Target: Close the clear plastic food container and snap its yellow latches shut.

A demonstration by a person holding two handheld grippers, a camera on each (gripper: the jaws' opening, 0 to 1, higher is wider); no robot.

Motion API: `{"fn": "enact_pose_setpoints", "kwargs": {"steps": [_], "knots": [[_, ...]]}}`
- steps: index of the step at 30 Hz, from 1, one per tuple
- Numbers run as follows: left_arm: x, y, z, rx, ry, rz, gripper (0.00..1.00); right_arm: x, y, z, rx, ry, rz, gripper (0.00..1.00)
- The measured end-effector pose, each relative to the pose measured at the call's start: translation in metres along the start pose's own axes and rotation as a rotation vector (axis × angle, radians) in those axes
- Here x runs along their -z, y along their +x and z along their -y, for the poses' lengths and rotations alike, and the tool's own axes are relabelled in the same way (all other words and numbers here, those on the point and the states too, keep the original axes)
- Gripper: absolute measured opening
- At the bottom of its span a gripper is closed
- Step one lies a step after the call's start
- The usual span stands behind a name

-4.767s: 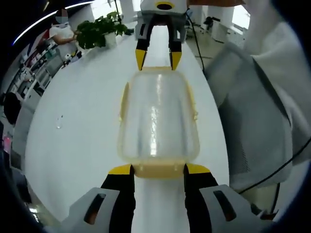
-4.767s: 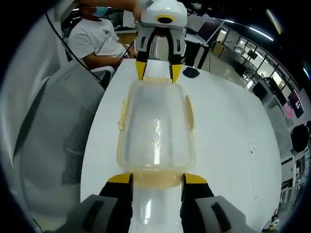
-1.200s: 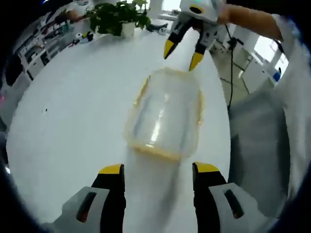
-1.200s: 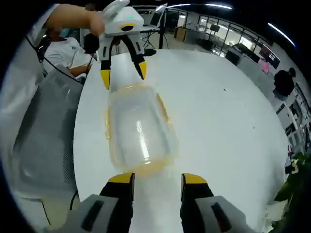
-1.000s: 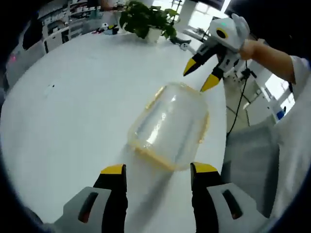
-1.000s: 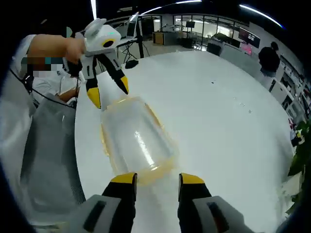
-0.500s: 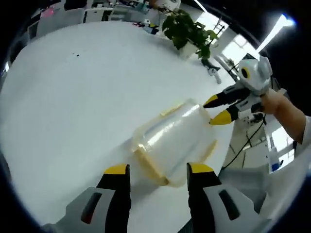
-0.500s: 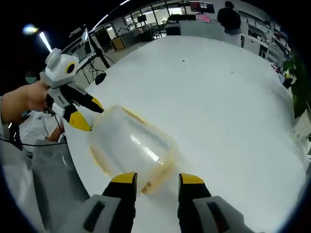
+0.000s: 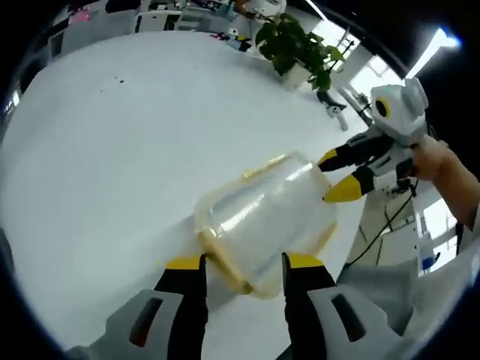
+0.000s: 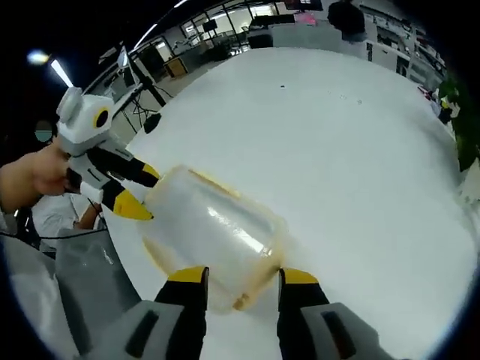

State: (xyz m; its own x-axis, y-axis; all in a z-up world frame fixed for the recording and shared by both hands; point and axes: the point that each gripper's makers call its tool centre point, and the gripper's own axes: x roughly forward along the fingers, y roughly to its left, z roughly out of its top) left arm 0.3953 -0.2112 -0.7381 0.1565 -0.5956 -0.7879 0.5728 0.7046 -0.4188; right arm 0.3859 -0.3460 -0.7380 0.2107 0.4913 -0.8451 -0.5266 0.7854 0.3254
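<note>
Looking along left gripper view: the left gripper rises from the bottom, its yellow-tipped jaws apart, one on each side of the near end of the container.
Container: the clear plastic food container lies on the white tabletop near its right edge, lid on, slanting up and to the right.
Latch, near end: a yellow latch runs across the container's short end, just between the left gripper's jaws; whether the tips touch it I cannot tell.
Latch, long side: a yellow latch sits along the upper long side.
Right gripper: the right gripper comes in from the right, held by a hand, its two yellow tips apart and set at the container's far end.
Background: a potted plant stands at the far edge of the tabletop.

Right gripper view: the right gripper rises from the bottom with jaws apart, flanking the near end of the container.
Container place: it lies near the left edge of the tabletop, slanting up and to the left, lid on.
Latch, near end: a yellow latch hangs at the end between the jaws; contact cannot be made out.
Left gripper: the left gripper enters from the left in a hand, its tips spread, the lower yellow tip against the container's far end.
Beyond the edge: a grey mesh chair back stands beside the tabletop's left edge.
</note>
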Motion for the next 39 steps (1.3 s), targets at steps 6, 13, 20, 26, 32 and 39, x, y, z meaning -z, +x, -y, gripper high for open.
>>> {"fn": "enact_pose_setpoints", "kwargs": {"steps": [6,13,20,26,32,39], "knots": [[-0.0011,0.0013,0.0007,-0.019,-0.013,-0.001,0.36,-0.0005,0.0004,-0.002,0.013,-0.009,-0.015,0.34],[-0.001,0.0021,0.0028,-0.017,0.017,-0.014,0.34,0.0,0.0017,-0.004,0.029,-0.017,-0.023,0.34],[-0.0007,0.0029,0.0026,-0.006,0.005,-0.02,0.31,-0.0007,0.0026,-0.0057,0.041,-0.016,-0.034,0.35],[-0.004,0.0046,0.0033,-0.008,-0.019,0.007,0.31,-0.0008,0.0039,-0.0053,0.036,-0.028,-0.041,0.34],[-0.0016,0.0046,0.0034,-0.013,-0.017,0.003,0.32,-0.0002,0.0037,-0.0045,0.035,-0.016,-0.03,0.35],[-0.0017,0.004,0.0023,-0.004,-0.05,0.012,0.34,-0.0006,0.003,-0.0049,0.03,0.004,-0.029,0.36]]}}
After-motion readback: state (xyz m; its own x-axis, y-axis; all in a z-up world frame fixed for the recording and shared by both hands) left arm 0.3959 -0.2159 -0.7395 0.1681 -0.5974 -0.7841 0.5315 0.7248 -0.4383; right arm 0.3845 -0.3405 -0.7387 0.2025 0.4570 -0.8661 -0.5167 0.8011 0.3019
